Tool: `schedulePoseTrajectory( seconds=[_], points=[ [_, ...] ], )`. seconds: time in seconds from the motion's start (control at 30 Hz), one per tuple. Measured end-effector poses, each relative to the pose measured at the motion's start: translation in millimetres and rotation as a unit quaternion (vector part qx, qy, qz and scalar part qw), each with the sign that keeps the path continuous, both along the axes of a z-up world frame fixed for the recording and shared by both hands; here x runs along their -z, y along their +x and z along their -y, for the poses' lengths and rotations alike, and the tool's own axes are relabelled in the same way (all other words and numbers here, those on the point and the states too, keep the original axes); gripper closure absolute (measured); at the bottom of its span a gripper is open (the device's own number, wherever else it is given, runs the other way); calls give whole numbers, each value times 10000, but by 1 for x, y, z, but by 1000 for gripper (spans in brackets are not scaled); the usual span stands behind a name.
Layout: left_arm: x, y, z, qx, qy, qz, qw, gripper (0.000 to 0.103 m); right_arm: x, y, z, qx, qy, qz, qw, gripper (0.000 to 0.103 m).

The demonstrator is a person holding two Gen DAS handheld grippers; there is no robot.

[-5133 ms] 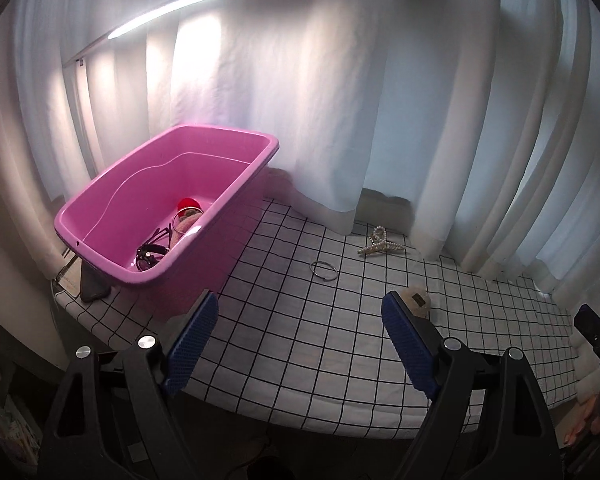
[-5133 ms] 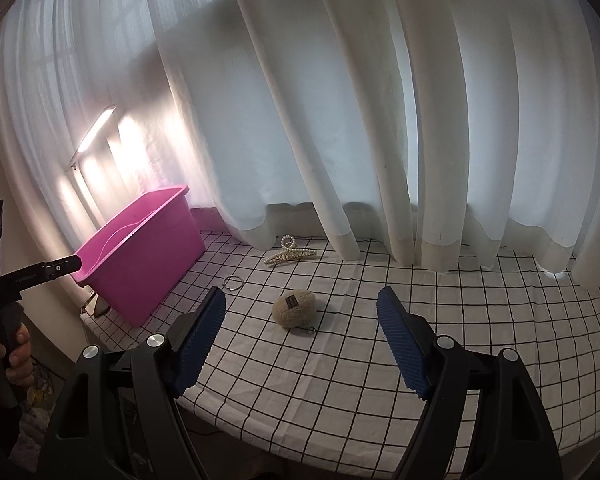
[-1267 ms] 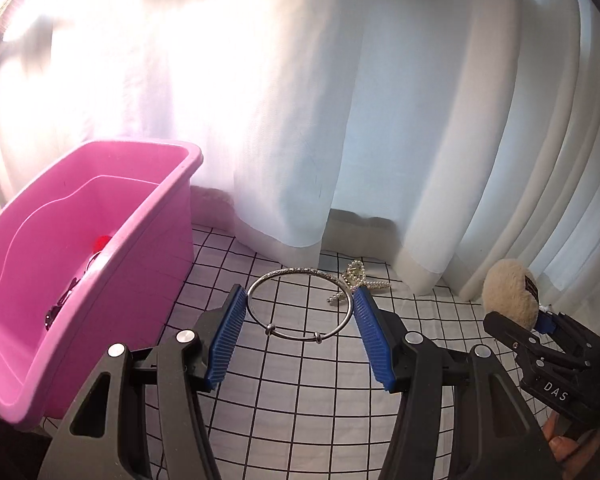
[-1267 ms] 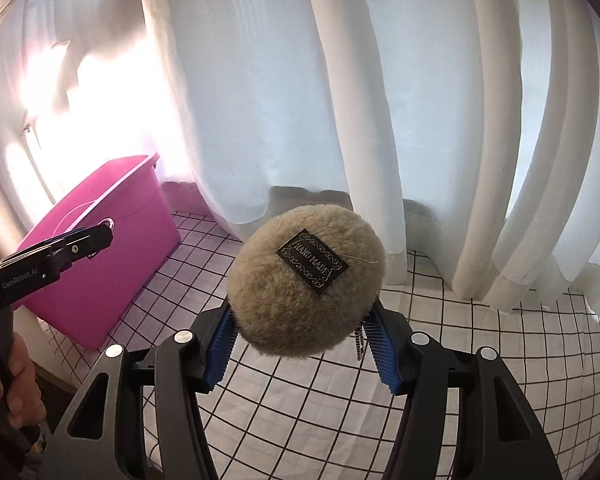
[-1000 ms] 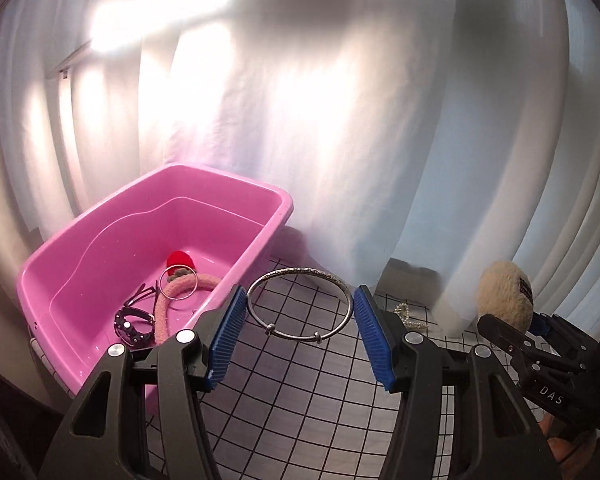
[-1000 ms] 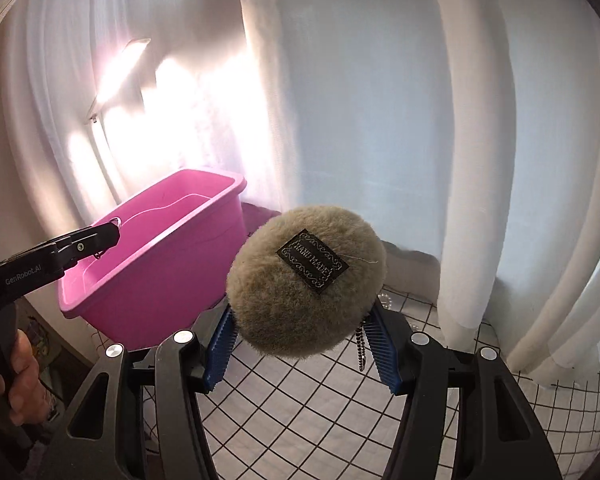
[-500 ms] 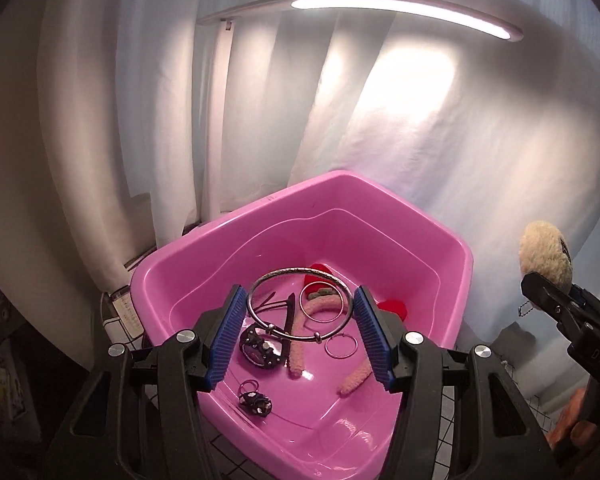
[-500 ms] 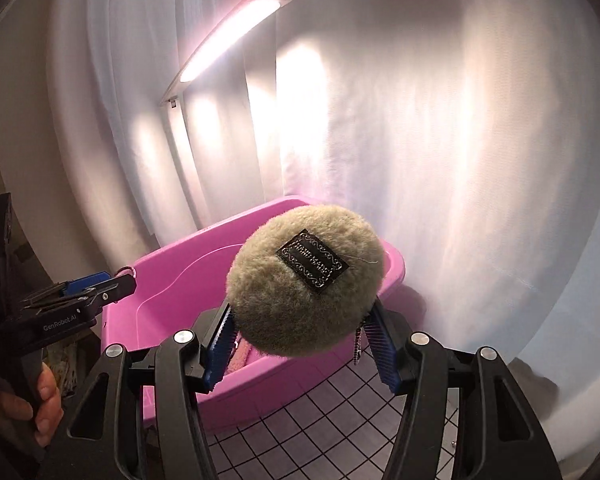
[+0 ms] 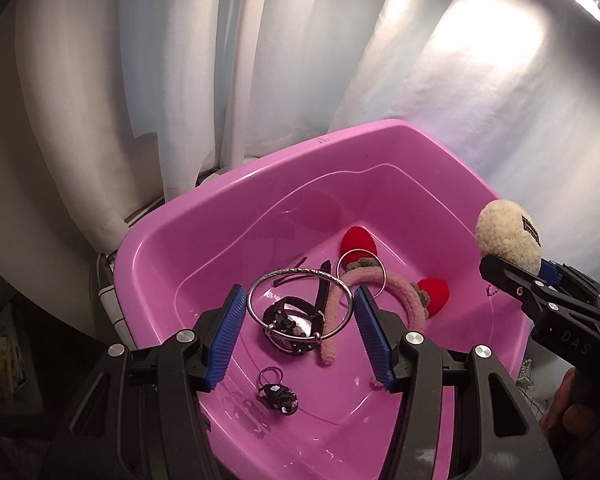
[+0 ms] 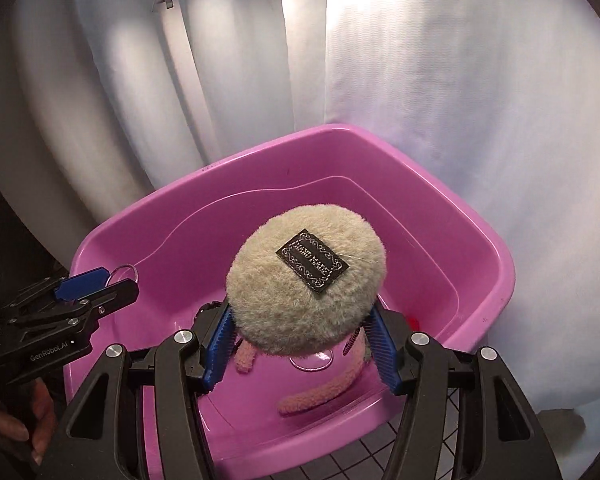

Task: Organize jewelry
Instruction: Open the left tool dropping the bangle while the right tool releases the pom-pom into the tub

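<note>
My left gripper (image 9: 298, 332) is shut on a thin silver bangle (image 9: 300, 304), held flat between the blue pads above the pink tub (image 9: 236, 196). My right gripper (image 10: 300, 344) is shut on a beige fluffy hair clip (image 10: 306, 280) with a black label, also over the pink tub (image 10: 380, 144). In the left wrist view the fluffy clip (image 9: 508, 236) and right gripper show at the right edge above the tub's rim. In the right wrist view the left gripper (image 10: 80, 284) with the bangle's edge hangs at the tub's left rim.
Inside the tub lie a pink fuzzy headband (image 9: 404, 296) with red strawberry ends (image 9: 358, 242), a black watch (image 9: 292, 322), a small black charm (image 9: 278, 394) and thin rings. White curtains (image 9: 260, 60) hang behind. A checked tablecloth (image 10: 340, 466) shows below the tub.
Both grippers have swung left from over the checked table to above the pink tub and tilted downward, each still carrying its item. The tub now fills both views.
</note>
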State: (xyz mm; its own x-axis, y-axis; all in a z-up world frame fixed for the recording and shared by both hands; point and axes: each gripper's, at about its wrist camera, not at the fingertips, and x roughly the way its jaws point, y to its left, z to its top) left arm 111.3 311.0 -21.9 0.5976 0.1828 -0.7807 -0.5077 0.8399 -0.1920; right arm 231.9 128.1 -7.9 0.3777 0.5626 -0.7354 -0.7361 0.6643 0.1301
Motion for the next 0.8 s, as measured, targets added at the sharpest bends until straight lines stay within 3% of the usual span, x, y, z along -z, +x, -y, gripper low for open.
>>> schedulePoseTrajectory(
  seconds=[0.23, 0.5, 0.6, 0.67, 0.8],
  points=[
    [8, 8, -3, -139, -106, -245, 9995, 48, 16, 20, -18, -24, -289, -299, 9991, 46],
    [9, 12, -7, -259, -105, -350, 9990, 47, 19, 24, -30, 36, -433, -275, 9987, 44],
    [8, 14, -6, -177, -118, -378, 9991, 38, 20, 29, -33, 122, -460, -331, 9983, 38],
    [7, 15, -4, -150, -81, -379, 9991, 26, 20, 30, -31, 190, -426, -401, 9981, 36],
    [6, 16, -1, -112, -114, -373, 9992, 21, 17, 30, -27, 276, -372, -410, 9981, 33]
  ],
)
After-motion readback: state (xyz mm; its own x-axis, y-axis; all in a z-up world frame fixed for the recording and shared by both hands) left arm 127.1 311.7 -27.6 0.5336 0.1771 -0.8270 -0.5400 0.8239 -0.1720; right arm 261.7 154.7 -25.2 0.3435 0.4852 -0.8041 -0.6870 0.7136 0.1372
